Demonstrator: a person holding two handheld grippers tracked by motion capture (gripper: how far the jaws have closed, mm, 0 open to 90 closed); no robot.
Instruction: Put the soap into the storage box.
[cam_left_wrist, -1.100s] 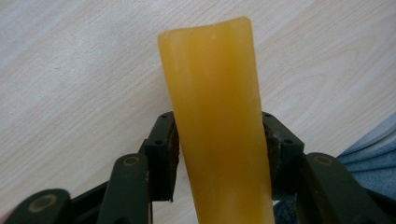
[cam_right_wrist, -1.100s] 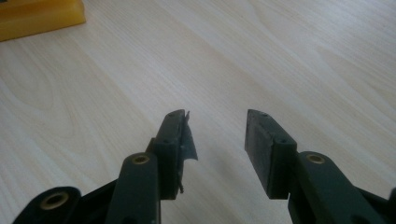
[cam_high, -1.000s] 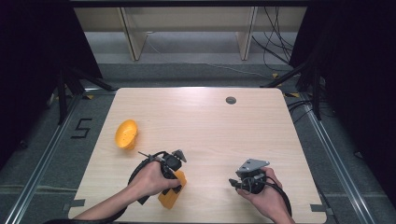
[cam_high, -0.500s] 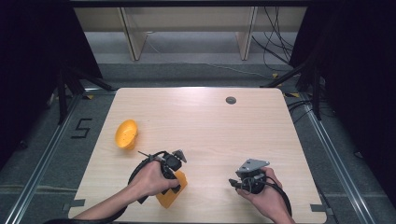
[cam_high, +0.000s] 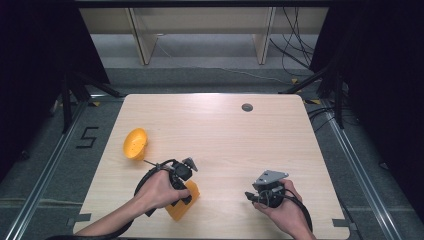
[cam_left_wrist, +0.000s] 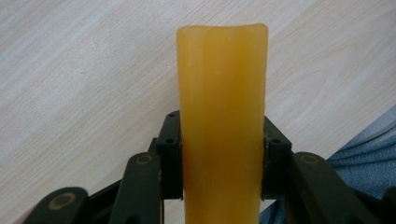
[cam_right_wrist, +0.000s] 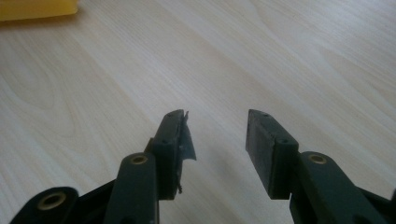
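Note:
An orange-yellow rectangular block (cam_high: 181, 207) lies near the table's front left edge. My left gripper (cam_high: 183, 196) is shut on it. In the left gripper view both pads press the sides of the block (cam_left_wrist: 222, 93), which runs up between the jaws over the wood. At the front right, my right gripper (cam_high: 251, 196) rests low over the table and points left. Its jaws (cam_right_wrist: 215, 135) stand open over bare wood with nothing between them. A yellow edge of the block (cam_right_wrist: 37, 8) sits at the top left of the right gripper view.
An orange bowl-shaped object (cam_high: 135, 143) lies tipped on its side at the left of the light wooden table (cam_high: 225, 135). A small dark round disc (cam_high: 247, 107) sits near the far edge. Cables trail from both grippers toward the front edge.

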